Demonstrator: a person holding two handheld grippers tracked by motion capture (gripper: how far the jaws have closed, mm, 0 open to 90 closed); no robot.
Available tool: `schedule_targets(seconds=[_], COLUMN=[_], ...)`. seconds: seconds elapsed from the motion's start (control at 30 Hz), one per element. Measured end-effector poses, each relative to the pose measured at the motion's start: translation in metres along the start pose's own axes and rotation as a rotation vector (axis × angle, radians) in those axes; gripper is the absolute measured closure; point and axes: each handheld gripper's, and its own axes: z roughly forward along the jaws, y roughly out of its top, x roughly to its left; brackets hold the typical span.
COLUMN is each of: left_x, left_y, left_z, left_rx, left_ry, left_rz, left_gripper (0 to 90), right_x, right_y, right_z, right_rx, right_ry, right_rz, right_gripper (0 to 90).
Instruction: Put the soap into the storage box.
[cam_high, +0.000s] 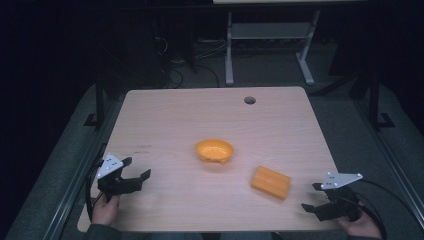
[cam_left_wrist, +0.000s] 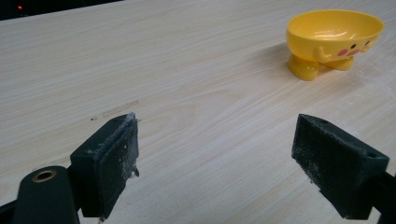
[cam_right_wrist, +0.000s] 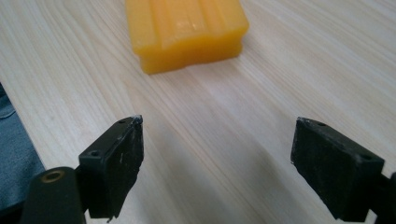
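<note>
The orange block (cam_high: 270, 182) is lying on the surface (cam_high: 175, 120), just right of and nearer than the yellow bowl (cam_high: 214, 151). The right tongs (cam_high: 316, 198), spread and empty, are sitting closest, facing its long side; the left tongs (cam_high: 136, 173), also spread, are waiting well apart.

The table (cam_left_wrist: 187, 70) under both claws is pale wood-grain laminate, smooth and matt, with fine streaks running along it and a few faint scuffs just ahead of the left gripper (cam_left_wrist: 215, 154). Ahead and to the right of that claw stands a yellow footed bowl (cam_left_wrist: 334, 39) of glossy moulded plastic with a painted face, while the black pads (cam_left_wrist: 112, 163) of the claw look like matt, rough rubber dusted with pale specks at their edges. Just ahead of the right gripper (cam_right_wrist: 217, 163) lies an orange ribbed block (cam_right_wrist: 187, 30), smooth and faintly waxy in sheen, and that claw's pads (cam_right_wrist: 116, 161) are the same dull black with worn, chipped corners.
</note>
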Motion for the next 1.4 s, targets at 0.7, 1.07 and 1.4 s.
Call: schedule_targets(seconds=[0.7,1.07,1.4], left_x=[-0.001,-0.001,0.000], left_y=[0.000,-0.001,-0.001], left_z=[-0.001,-0.001,-0.002], left_rx=[-0.008,-0.007,-0.005], left_ry=[-0.022,-0.020,-0.019], left_rz=[0.002,-0.002,-0.007], left_gripper=[14.1,14.1,14.1], right_x=[0.015,0.023,0.026], right_y=[0.043,0.068,0.090], right_z=[-0.001,0.003,0.018], right_rx=[0.017,0.024,0.062], right_ry=[0.034,0.063,0.078], right_rz=[-0.074,-0.123,-0.161], right_gripper=[16.4,15.6,15.3])
